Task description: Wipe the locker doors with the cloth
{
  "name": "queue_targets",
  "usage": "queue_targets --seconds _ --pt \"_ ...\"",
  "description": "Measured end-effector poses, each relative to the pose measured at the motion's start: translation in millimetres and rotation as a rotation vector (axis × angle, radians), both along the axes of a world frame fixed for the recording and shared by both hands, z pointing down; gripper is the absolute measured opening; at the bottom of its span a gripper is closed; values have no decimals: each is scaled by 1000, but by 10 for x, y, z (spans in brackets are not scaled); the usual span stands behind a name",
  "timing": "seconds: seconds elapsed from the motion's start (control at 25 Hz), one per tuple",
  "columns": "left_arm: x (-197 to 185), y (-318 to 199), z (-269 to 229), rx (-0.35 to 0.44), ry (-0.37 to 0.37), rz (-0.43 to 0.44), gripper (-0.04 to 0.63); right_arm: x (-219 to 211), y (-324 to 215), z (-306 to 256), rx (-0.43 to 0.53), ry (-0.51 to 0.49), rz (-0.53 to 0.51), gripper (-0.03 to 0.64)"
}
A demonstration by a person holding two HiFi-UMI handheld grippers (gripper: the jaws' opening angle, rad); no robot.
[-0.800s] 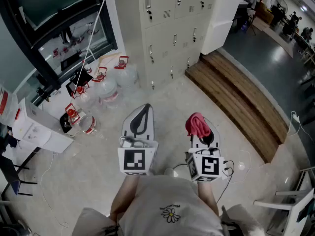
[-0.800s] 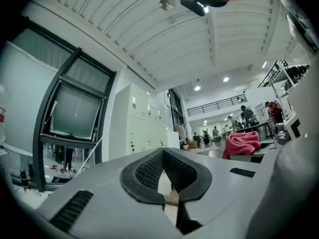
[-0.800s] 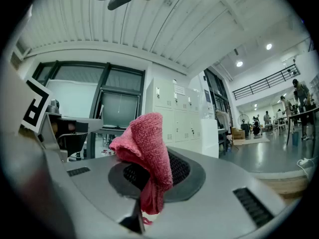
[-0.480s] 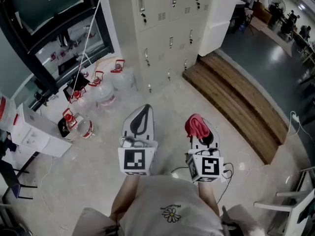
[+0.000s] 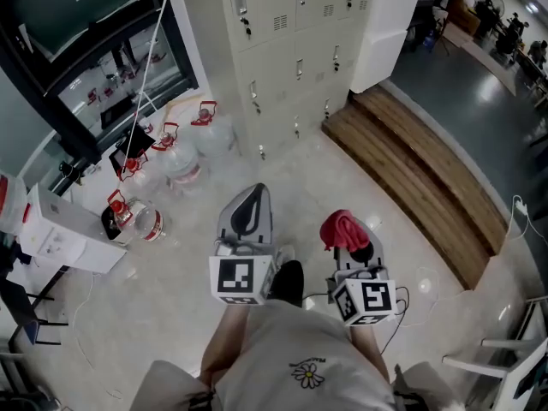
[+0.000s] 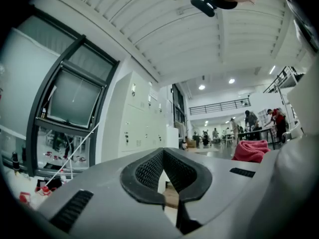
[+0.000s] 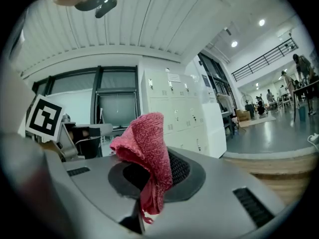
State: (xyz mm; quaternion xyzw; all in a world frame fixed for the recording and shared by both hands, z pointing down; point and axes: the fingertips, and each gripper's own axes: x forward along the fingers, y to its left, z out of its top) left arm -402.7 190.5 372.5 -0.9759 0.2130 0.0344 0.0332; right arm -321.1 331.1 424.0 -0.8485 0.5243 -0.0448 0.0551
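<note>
I'm at the approach step. My right gripper (image 5: 347,240) is clamped on the red cloth (image 7: 144,148), which bunches up above its tips. The locker doors (image 5: 291,50) stand well ahead of both grippers, not yet touched. My left gripper (image 6: 163,156) has its jaws together on nothing. Next, I judge, I must walk forward and lift the cloth flat to a door. Water jugs (image 5: 180,157) lie ahead-left of the left gripper and a wooden step (image 5: 411,169) ahead-right of the right one. The floor (image 5: 291,165) between looks passable.

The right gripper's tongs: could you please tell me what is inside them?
A crumpled red terry cloth is pinched inside the right tongs, bunching up above their dark pads. The strip clamped between the pads is covered, so its depth cannot be seen.
</note>
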Motion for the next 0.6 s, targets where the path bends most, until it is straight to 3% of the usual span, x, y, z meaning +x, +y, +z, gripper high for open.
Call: queue_targets --seconds 0.36,0.6 --pt "1026 -569 45 25 59 88 17 777 -524 128 18 25 27 29" --pt "1845 -1251 -30 7 46 62 17 1619 -1184 -55 0 50 12 29"
